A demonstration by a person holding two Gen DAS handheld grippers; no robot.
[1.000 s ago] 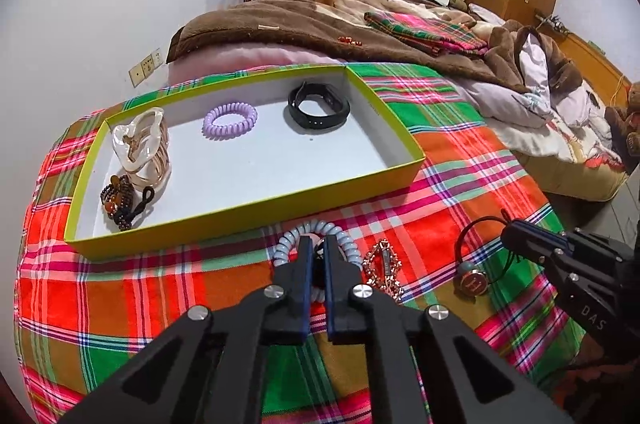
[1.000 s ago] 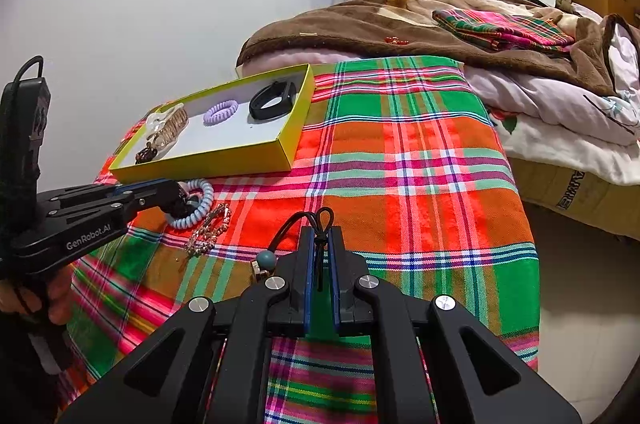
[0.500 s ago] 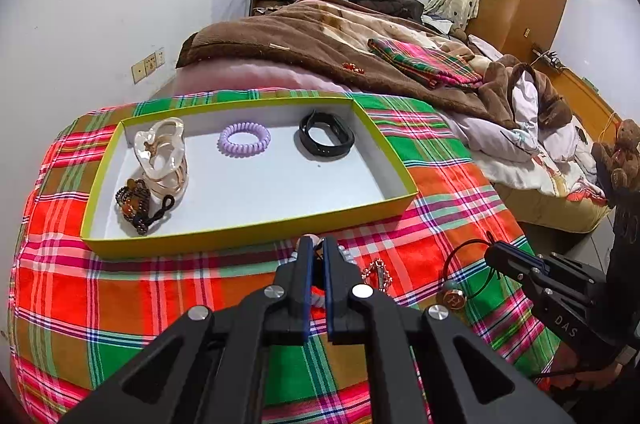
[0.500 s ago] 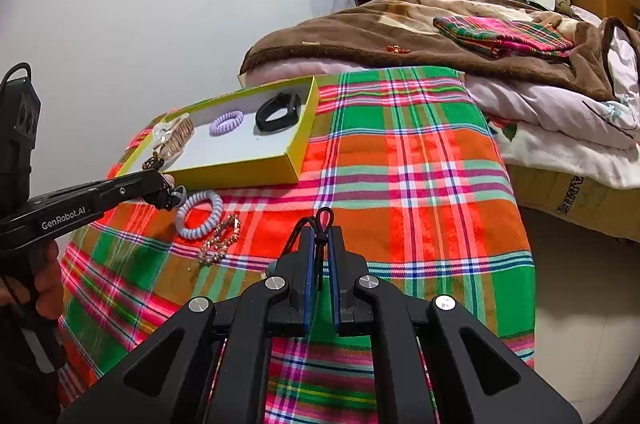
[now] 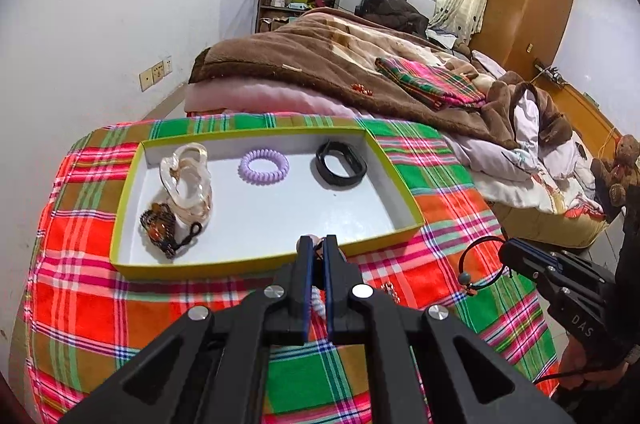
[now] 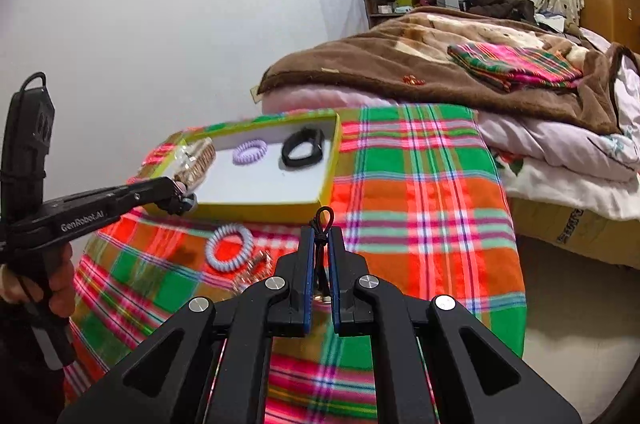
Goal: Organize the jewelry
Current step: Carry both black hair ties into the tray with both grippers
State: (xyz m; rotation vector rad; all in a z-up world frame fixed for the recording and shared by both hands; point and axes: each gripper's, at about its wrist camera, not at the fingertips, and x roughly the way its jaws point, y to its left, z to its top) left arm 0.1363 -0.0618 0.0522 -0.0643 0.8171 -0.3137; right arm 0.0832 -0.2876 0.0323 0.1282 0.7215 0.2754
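Left tongs (image 5: 318,251) pinch a small pale piece (image 5: 316,243) and right tongs (image 6: 322,236) clamp a black cord (image 6: 323,218), both aimed at the centre-frame yellow tray (image 5: 240,266), presumably to drop them in.

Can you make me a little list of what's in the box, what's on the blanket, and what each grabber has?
box: yellow-green cardboard tray holding a clear plastic hair claw, a purple coil hair tie, a black wristband and a brown beaded bracelet
cloth: pale blue coil hair tie and a sparkly gold ornament on the plaid cloth
left gripper: shut
right gripper: shut on a black cord bracelet
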